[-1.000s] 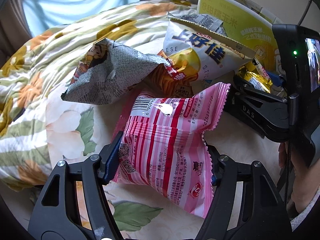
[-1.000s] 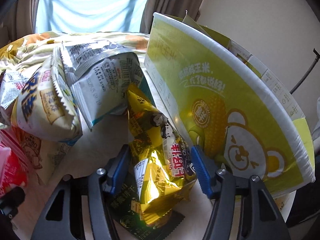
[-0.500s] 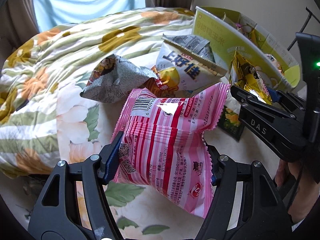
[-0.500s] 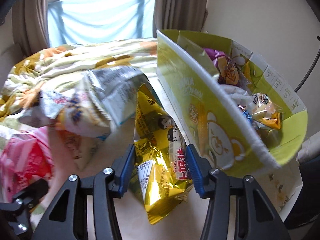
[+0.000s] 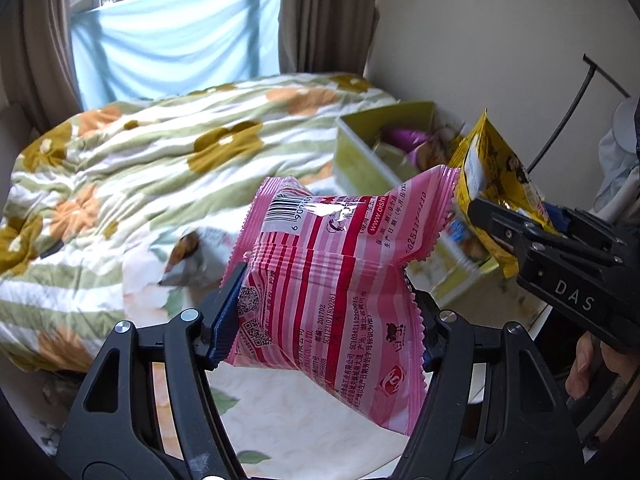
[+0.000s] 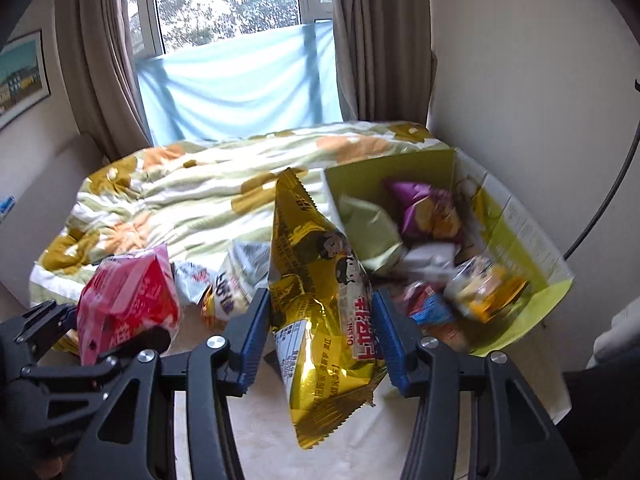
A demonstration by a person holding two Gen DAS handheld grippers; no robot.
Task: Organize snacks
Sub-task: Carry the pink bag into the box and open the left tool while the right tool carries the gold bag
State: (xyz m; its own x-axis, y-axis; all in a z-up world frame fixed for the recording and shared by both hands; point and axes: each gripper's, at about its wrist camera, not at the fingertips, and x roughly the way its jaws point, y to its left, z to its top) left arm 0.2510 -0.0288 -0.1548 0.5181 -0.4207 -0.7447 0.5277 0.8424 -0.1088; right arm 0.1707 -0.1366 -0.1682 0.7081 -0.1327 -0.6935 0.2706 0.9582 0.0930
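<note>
My left gripper [image 5: 320, 312] is shut on a pink striped snack bag [image 5: 336, 280] and holds it high above the bed. My right gripper [image 6: 320, 332] is shut on a gold foil snack bag [image 6: 320, 304] and holds it in the air to the left of the open yellow-green carton [image 6: 516, 232]. The carton holds several snack packs, a purple one [image 6: 424, 208] among them. The pink bag also shows in the right wrist view [image 6: 128, 300], and the gold bag in the left wrist view [image 5: 496, 176].
Loose snack bags [image 6: 236, 280] lie on the bed between the two grippers. A floral quilt [image 5: 160, 168] covers the far bed. A wall [image 6: 520, 60] stands right of the carton, with a window and curtains behind.
Both grippers have risen with their bags. The loose snacks and the carton now lie well below, and the carton's inside has come into view.
</note>
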